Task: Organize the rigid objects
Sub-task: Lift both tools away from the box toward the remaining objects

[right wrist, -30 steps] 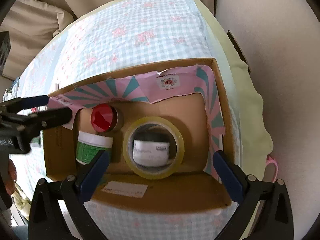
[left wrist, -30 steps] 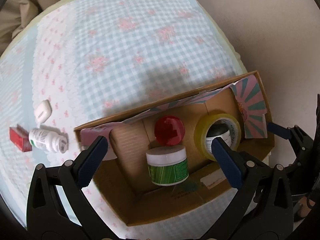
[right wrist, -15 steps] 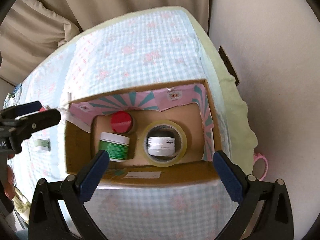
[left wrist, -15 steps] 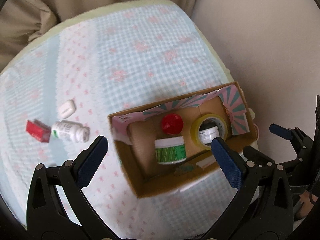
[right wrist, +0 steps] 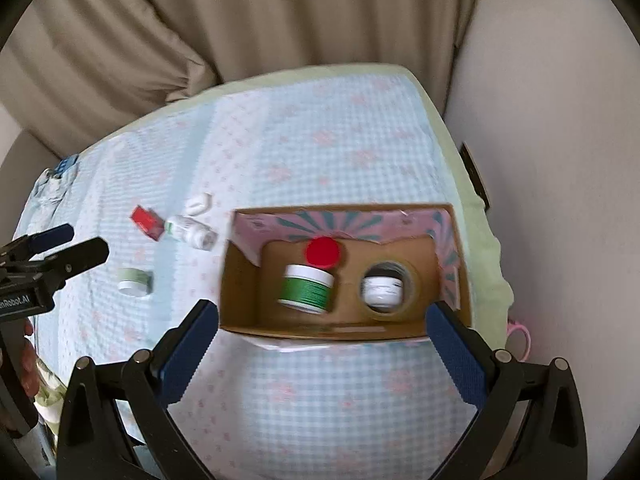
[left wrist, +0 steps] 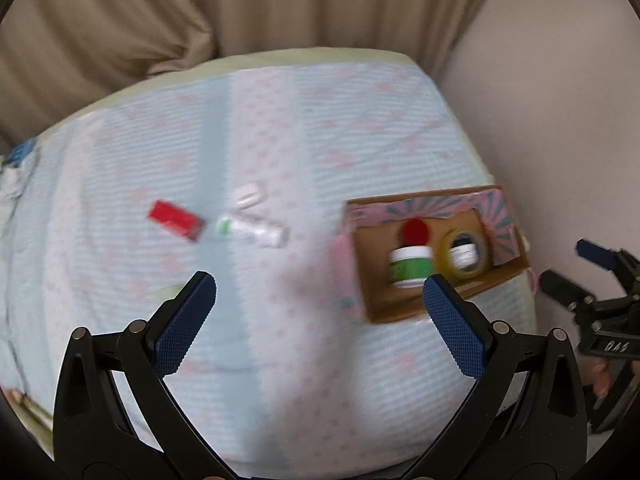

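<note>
Left of the cardboard box (right wrist: 240,280), only the right wrist view shows a small green-and-white jar (right wrist: 135,281) on the checked cloth (right wrist: 320,392); the left view misses it. Four things sit inside the box: green jar (right wrist: 307,288), red lid (right wrist: 322,252), tape roll (right wrist: 390,288) with one white jar (right wrist: 382,290) inside. Three more lie left of it: red box (left wrist: 176,220), white bottle (left wrist: 254,231) lying with its long axis running sideways, white case (left wrist: 250,195). Left gripper (left wrist: 318,318) and right gripper (right wrist: 324,354) both spread wide, empty
</note>
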A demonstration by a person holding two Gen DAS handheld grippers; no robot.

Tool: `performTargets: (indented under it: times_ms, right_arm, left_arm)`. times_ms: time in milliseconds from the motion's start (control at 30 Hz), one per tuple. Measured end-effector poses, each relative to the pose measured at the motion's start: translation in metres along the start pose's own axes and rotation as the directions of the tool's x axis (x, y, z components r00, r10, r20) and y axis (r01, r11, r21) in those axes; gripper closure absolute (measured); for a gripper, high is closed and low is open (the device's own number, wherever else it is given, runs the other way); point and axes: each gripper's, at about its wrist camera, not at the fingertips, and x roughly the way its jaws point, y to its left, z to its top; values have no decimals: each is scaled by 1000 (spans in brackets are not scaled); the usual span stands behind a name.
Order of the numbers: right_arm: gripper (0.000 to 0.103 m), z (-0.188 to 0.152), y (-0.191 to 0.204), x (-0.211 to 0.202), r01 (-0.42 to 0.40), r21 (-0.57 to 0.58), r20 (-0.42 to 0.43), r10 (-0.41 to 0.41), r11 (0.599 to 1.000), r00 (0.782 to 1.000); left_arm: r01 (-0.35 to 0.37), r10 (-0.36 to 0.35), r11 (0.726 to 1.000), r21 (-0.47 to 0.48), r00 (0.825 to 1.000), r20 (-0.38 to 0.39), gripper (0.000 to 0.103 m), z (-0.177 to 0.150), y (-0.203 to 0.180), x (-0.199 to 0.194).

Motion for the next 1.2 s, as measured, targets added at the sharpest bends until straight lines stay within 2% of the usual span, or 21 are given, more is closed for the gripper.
performTargets:
  times_ms: [133,267,400,533,733,833,967,1200]
  right_arm:
    - [0,1,41,-14,4,-28,36,-3,1000,999]
    - [0,3,86,-18,-5,-55,48,8,998,999]
    - [0,6,130,-14,-21,-68,49,24,997,998]
    - [0,9,168,-1,-25,-66,40,28,998,999]
    - [0,15,214,22,-41,-75,9,42,996,999]
    - [0,21,229,35,-47,-100,-13,46,994,999]
    - [0,33,245,54,-45,-194,-44,37,980,998]
    - [0,68,256,120,-71,-411,-117,24,909,993]
  left_arm:
    - [-25,25,999,-29,999,25,0,-13,49,-25]
    - [-13,18,997,-76,998,55,0,-20,102,-45]
    - [-37,43,996,-79,997,68,0,-22,151,-56]
    - [-24,28,995,-100,999,46,0,-26,197,-52]
    - [9,-14,985,-175,999,-31,0,-37,254,-20]
    - [6,-24,972,-237,997,-70,0,-42,271,0]
    - [12,-45,957,-291,993,-108,0,-49,277,28]
    - [-4,-67,931,-364,981,-181,0,-58,265,91]
